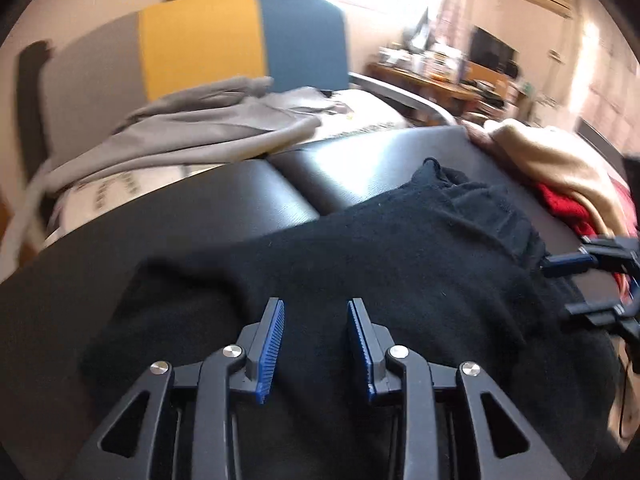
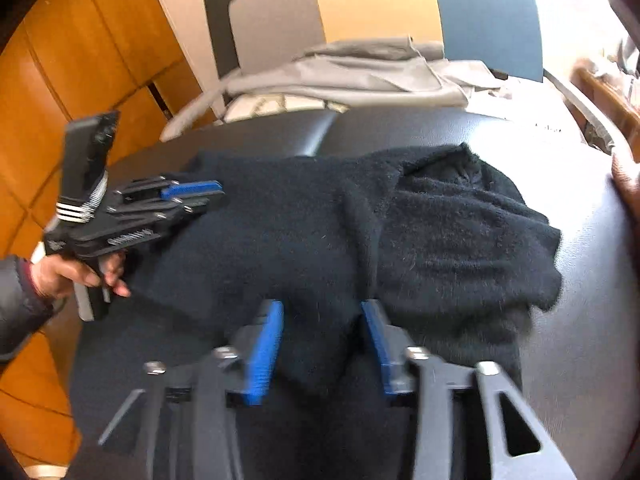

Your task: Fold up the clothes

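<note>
We see a black sweater (image 1: pixel 360 264) spread over a black padded bench (image 1: pixel 248 192), filling most of the lower half of both views. In the left wrist view our left tool (image 1: pixel 316 308) hovers just above the knit at 6 o'clock, its blue pads standing apart with only fabric behind them, nothing between. At 3 o'clock in that view our right tool (image 1: pixel 560 284) reaches in from the edge, fingers spread, close to the bunched part of the sweater; we cannot tell whether it touches.

In the right wrist view the right tool (image 2: pixel 320 312) is also spread wide, with a fold of the sweater (image 2: pixel 460 232) lying in the gap between its pads, not pinched. The garment's right part is doubled over into a thicker heap toward 2 o'clock. At 9 o'clock the left tool (image 2: pixel 200 196) sits over the sweater's left edge, held by the left hand (image 2: pixel 76 276).

Beyond the bench, at 12 o'clock, a grey garment (image 2: pixel 352 72) lies crumpled. At 3 o'clock in the left view, tan and red clothes (image 1: pixel 560 176) are piled.
</note>
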Demonstrator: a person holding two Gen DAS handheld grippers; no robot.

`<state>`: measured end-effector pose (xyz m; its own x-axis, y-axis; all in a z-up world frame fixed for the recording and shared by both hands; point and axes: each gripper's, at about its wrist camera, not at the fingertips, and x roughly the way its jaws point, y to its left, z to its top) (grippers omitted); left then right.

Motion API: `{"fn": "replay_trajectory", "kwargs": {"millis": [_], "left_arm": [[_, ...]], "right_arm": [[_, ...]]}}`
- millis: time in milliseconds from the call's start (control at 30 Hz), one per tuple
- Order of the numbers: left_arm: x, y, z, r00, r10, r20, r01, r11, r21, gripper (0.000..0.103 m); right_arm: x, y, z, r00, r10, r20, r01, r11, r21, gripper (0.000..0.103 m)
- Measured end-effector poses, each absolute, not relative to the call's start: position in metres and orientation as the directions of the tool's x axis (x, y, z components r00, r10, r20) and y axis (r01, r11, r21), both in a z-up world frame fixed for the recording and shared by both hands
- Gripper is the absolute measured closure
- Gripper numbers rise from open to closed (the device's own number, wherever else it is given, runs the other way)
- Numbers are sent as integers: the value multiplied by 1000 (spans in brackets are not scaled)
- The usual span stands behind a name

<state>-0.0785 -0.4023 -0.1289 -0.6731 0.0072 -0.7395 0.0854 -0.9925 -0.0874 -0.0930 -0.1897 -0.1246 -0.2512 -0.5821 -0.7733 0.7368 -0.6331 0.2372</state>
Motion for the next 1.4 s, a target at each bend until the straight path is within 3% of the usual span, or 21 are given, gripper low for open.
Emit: {"fn": "replay_trajectory", "kwargs": {"millis": [100, 233, 533, 600, 700, 933, 1033, 1267, 1400], "left_arm": [[-23, -397, -125, -697, 37, -716, 168, -962, -214, 67], [52, -379, -130, -699, 14, -715, 246, -934, -259, 67], [154, -362, -135, -656, -126, -744, 394, -898, -195, 67], [167, -364, -133, -661, -134, -738, 414, -886, -210, 67], [189, -365, -133, -653, -170, -738, 444, -876, -191, 66], [245, -374, -148, -594, -226, -772, 535, -827, -170, 61], [263, -375, -160, -586, -192, -787, 545, -812, -207, 58], [265, -360, -165, -641, -75, -764, 461, -834, -304, 55], [258, -342, -167, -637, -33, -770, 403, -866, -296, 54]], "right_arm": [[-64, -168, -118, -252, -577, -777, 741, -631, 228, 29], [-24, -135, -126, -292, -485, -824, 725, -674, 140, 26], [46, -108, -159, -333, -372, -867, 721, -693, 20, 9], [52, -111, -162, -342, -362, -867, 722, -692, 4, 0], [57, -113, -167, -364, -349, -864, 711, -703, -15, 0], [50, -102, -164, -357, -412, -838, 649, -755, 95, 0], [52, -98, -164, -365, -432, -824, 636, -762, 118, 0], [49, -58, -144, -326, -557, -764, 565, -763, 316, 0], [43, -21, -143, -302, -598, -743, 501, -762, 410, 0]]}}
